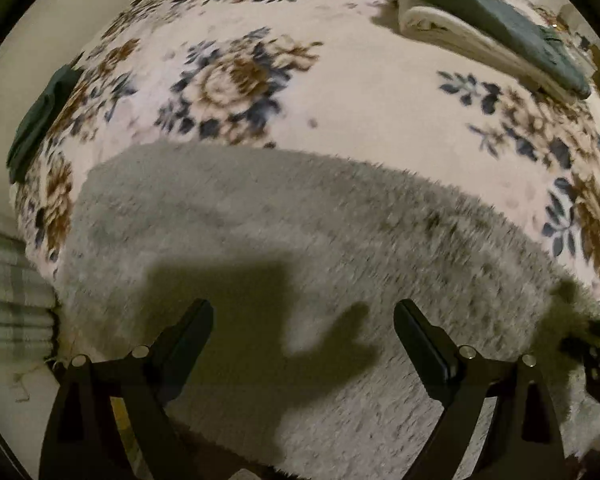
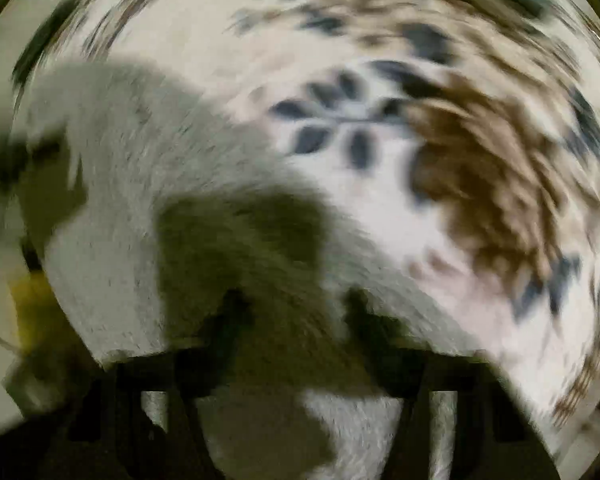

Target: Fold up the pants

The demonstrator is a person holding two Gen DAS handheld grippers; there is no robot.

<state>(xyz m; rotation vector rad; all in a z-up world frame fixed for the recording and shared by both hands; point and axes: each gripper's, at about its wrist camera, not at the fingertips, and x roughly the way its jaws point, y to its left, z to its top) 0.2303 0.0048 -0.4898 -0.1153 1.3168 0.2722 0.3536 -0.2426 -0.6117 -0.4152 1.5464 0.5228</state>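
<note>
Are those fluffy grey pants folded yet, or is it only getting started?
Hard to say exactly. The fluffy grey pants lie flat on the floral blanket, possibly folded once already. Nothing is in hand: the left gripper hovers open above them, and the right gripper, blurred mid-motion, also looks open. A stack of folded clothes sits at the far side. Further folds and stacking seem left.

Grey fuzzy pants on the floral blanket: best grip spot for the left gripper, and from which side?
Probably the near edge of the grey pants, just ahead of the open left gripper, coming in low from the near side. The fabric lies flat on the floral blanket, so only an edge offers a pinchable lip.
</note>
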